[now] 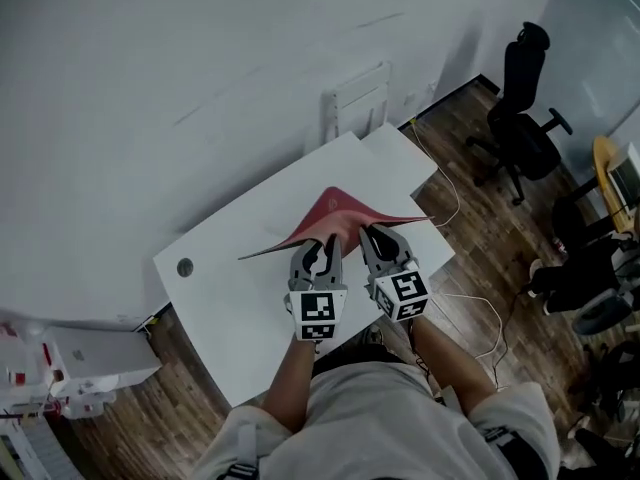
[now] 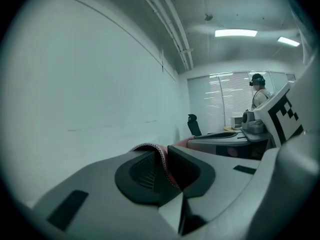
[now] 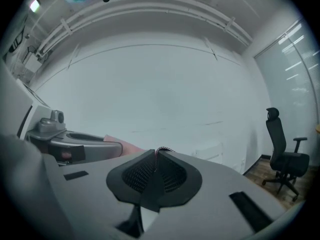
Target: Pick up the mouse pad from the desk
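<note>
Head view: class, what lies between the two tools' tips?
The near edge of the mouse pad bridges that gap; the left tool and right tool each pinch it above the desk, as the head view shows.

Desk, left half: bare white desk (image 1: 225, 318) top around a small round cable hole (image 1: 185, 266); open passage.
Desk, centre: the mouse pad (image 1: 335, 213), pinched in the jaws of the left gripper (image 1: 320, 248) and the right gripper (image 1: 380, 240), spreads like a tent and blocks the middle.
Upper left: the wall (image 1: 150, 68) runs along the desk's far edge.
Upper centre: a white slatted frame (image 1: 358, 98) stands against the wall.
Right of desk: cables (image 1: 455, 208) trail across the wooden floor.
Upper right: office chair (image 1: 525, 128), well apart.
Lower left: white box (image 1: 95, 358) near the desk corner.
</note>
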The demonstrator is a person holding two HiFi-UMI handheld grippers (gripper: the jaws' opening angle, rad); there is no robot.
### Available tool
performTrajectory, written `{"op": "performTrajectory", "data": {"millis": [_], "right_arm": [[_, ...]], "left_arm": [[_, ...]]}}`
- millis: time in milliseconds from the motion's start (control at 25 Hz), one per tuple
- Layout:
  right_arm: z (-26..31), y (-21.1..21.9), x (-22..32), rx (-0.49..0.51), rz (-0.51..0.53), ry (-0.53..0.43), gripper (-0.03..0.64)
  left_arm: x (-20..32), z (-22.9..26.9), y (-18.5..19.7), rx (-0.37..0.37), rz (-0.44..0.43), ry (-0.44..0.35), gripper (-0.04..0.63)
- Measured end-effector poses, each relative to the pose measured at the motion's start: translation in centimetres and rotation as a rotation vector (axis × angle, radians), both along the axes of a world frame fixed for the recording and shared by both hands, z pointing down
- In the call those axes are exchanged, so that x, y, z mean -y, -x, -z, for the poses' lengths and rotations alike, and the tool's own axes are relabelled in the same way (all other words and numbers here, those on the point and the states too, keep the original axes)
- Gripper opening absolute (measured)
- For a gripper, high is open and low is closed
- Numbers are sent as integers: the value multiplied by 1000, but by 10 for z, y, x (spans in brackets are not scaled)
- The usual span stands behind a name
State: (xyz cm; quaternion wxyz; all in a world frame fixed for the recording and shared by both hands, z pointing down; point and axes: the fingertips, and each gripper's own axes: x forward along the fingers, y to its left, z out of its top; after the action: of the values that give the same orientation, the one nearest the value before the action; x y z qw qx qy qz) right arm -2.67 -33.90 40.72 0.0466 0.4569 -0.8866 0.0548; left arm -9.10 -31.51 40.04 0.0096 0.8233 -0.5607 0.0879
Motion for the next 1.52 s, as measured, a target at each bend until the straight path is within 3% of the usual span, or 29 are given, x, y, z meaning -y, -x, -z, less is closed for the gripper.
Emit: {"op": "performTrajectory", "data": {"millis": [240,680,1200,1520], "right_arm": [[33,13,22,-5,42,-91,54],[83,16,58,12,14,-203,52],[192,17,38,30,10,-394,52],[236,8,9,65,10,-459,52]], "left_arm": [[24,31,12,35,41,-59,67],[57,83,14,69,85,-187,66],[34,192,12,116,127,-421,64],[4,239,5,67,178,-473,61]]}}
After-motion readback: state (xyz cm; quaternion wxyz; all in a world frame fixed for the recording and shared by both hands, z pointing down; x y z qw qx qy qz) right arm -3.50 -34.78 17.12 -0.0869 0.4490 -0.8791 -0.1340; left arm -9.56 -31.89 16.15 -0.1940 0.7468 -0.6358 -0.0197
